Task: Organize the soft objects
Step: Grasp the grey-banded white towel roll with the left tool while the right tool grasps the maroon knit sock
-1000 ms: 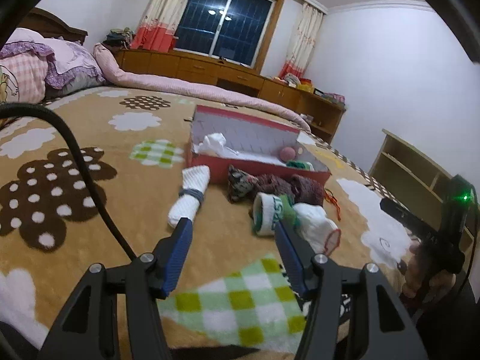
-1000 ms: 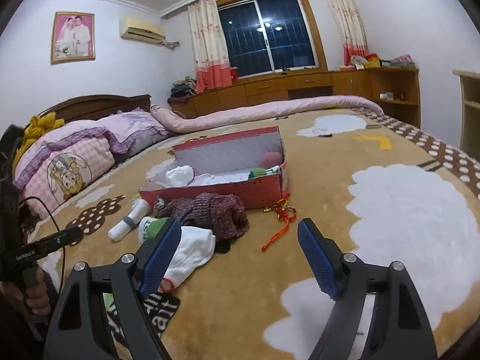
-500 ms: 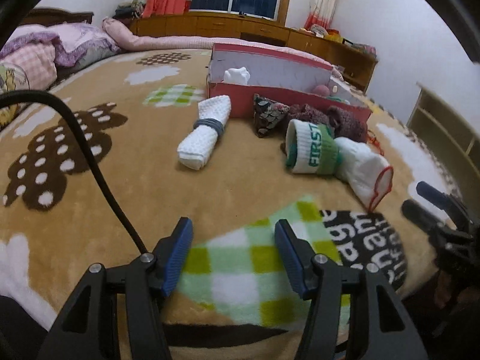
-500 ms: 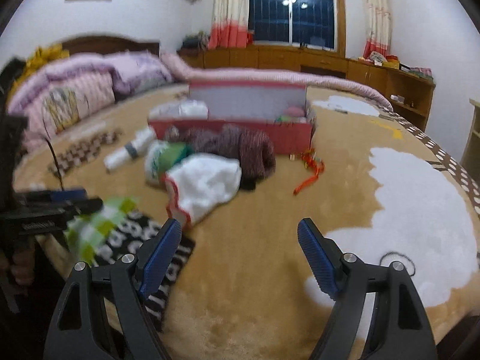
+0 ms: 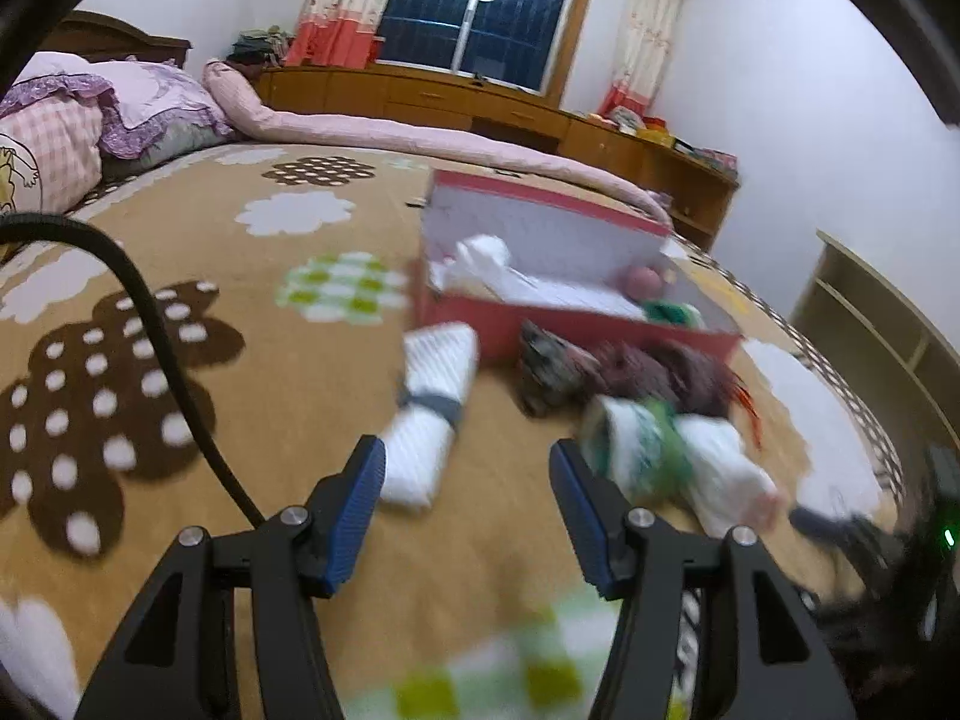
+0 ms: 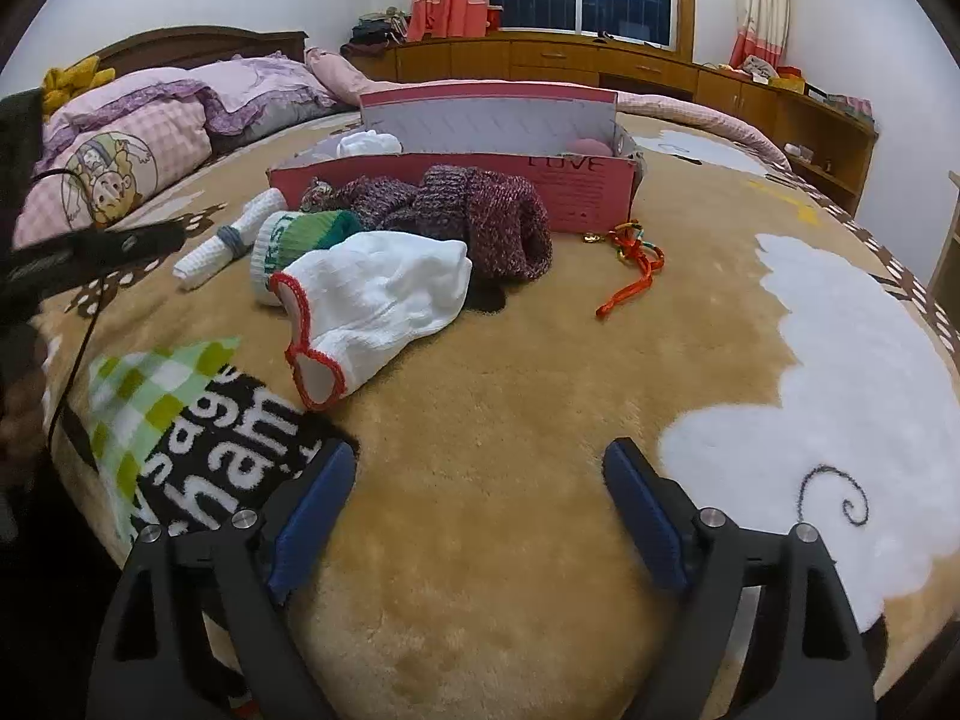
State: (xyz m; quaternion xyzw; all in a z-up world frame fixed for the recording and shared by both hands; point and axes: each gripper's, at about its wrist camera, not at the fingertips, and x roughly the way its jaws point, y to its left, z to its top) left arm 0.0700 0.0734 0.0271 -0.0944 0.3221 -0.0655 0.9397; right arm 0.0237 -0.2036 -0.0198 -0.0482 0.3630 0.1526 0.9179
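A red open box [image 5: 576, 324] [image 6: 540, 186] sits on the bed with a few soft things inside. In front of it lie a rolled white towel [image 5: 429, 420] [image 6: 231, 240], a maroon knit piece [image 6: 480, 216] [image 5: 660, 372], a green-and-white sock [image 6: 300, 237] [image 5: 636, 450] and a white glove with red trim [image 6: 372, 306] [image 5: 726, 480]. My left gripper [image 5: 465, 516] is open and empty, just short of the towel. My right gripper [image 6: 480, 504] is open and empty, near the bed's front edge, short of the glove.
A red and orange cord [image 6: 630, 264] lies right of the knit piece. Pillows [image 6: 132, 144] are stacked at the headboard on the left. A wooden shelf [image 5: 882, 330] stands right of the bed. The bed's front edge is close below both grippers.
The left gripper has risen and moved forward, so the towel now lies just past its fingertips. The right gripper has moved closer to the pile. Both stay open.
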